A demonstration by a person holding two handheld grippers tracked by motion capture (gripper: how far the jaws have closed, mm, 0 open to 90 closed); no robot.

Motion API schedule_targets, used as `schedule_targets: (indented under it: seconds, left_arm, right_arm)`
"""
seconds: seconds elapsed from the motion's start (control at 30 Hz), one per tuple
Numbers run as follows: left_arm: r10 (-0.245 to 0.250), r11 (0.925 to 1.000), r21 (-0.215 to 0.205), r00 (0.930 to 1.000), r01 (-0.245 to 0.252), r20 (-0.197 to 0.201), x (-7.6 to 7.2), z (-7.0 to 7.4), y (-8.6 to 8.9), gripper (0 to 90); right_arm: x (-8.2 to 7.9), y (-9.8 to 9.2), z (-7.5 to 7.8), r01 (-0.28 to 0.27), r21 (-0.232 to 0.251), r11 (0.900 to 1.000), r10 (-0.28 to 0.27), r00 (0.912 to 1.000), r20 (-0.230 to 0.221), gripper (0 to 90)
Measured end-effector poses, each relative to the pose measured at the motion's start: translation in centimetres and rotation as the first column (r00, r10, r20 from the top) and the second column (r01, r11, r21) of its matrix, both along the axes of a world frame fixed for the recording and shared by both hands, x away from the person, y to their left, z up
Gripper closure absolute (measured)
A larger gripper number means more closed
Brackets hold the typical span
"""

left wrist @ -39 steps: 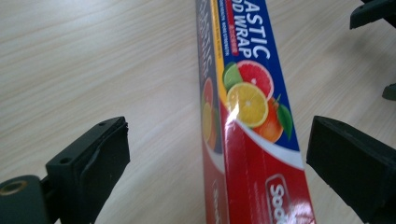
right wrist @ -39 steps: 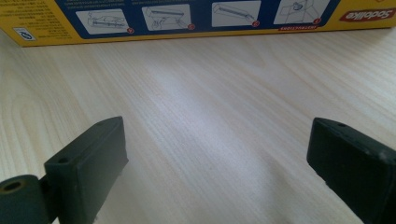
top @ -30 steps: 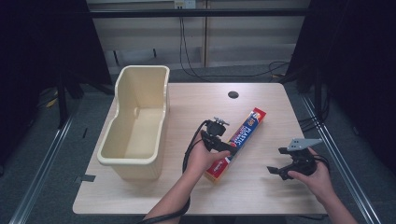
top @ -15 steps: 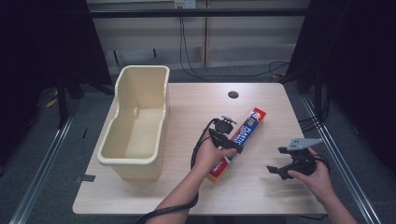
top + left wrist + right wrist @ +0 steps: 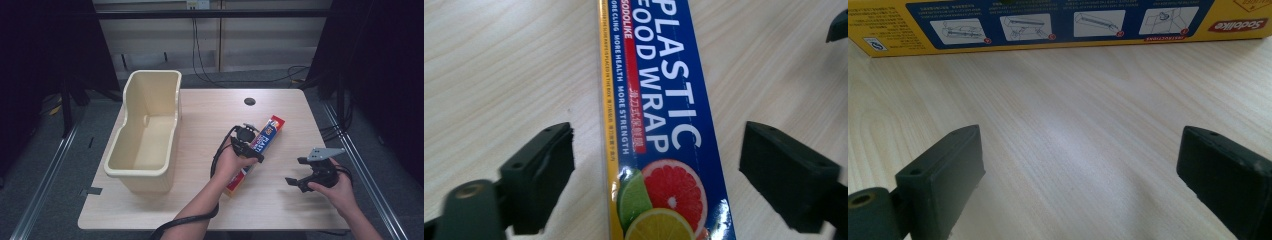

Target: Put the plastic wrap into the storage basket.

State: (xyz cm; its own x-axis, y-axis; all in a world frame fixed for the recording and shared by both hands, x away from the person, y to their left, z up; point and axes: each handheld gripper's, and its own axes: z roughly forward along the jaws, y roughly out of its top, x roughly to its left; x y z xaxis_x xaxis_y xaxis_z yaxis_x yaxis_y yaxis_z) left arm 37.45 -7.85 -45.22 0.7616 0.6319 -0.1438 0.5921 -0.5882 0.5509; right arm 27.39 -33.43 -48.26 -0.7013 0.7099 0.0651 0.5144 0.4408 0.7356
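Note:
A long blue and yellow plastic wrap box [image 5: 268,135] lies diagonally on the wooden table [image 5: 210,110]. My left gripper [image 5: 249,144] hangs right over its middle and points down. In the left gripper view the box [image 5: 664,115] runs up between the two black pads [image 5: 549,167]. The jaws have just been closing around it, but a gap of bare table still shows on each side, so they stand open. My right gripper [image 5: 295,171] rests open near the right front of the table. It faces the box's yellow side [image 5: 1048,22] with nothing between its jaws [image 5: 1083,180].
A tall cream plastic bin [image 5: 139,172] stands on the left part of the table, with nothing in it that I can see. A dark round cable hole [image 5: 249,101] sits near the table's far edge. Black cables trail from both grippers.
My left hand has moved right and a little down, from beside the box to directly over it. The right hand and the box have not moved.

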Motion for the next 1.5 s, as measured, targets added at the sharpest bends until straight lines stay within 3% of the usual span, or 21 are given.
schedule_targets:
  seconds: [0.33,0.57,0.8,0.9,1.03,1.17,1.43,1.5]
  left_arm:
    - [-0.008,0.9998,-0.017,0.9994,0.007,-0.035,-0.1,0.0,0.2,36.3]
    - [0.009,1.0,-0.001,0.9981,-0.009,-0.062,-0.3,0.3,0.8,38.3]
    - [0.012,0.9995,0.031,0.9965,-0.009,-0.082,-1.4,0.7,3.4,38.7]
    - [0.028,0.9993,0.026,0.9939,-0.026,-0.106,-1.5,0.8,4.0,37.4]
    - [0.016,0.9998,0.014,0.9949,-0.015,-0.1,-1.2,0.9,3.3,30.3]
    - [0.01,0.9993,0.038,0.9963,-0.007,-0.085,-0.8,0.5,2.0,26.9]
    - [0.024,0.9978,0.064,0.9964,-0.019,-0.081,-0.2,0.1,1.2,29.3]
    - [0.024,0.9969,0.077,0.9944,-0.016,-0.103,-0.1,-0.1,1.1,29.8]
  right_arm:
    - [0.1,0.0,0.0,-0.002,0.001,1.0,0.002,1.0,0.005,5.1]
    - [0.1,0.0,0.1,0.0,0.001,1.0,0.0,0.9999,0.012,5.1]
    - [0.1,0.0,0.1,0.003,0.01,1.0,-0.003,1.0,0.006,5.3]
    - [0.1,0.0,0.1,0.0,0.014,1.0,0.0,1.0,0.006,5.3]
    - [0.3,0.2,0.1,-0.001,0.003,1.0,0.001,0.9999,0.016,5.9]
    - [0.3,0.3,0.1,-0.003,0.004,1.0,0.003,1.0,0.007,5.9]
    - [0.4,0.4,0.3,-0.004,0.025,1.0,0.003,0.9999,0.012,5.9]
    - [0.4,0.4,0.3,-0.009,0.027,1.0,0.009,0.9999,0.014,5.9]
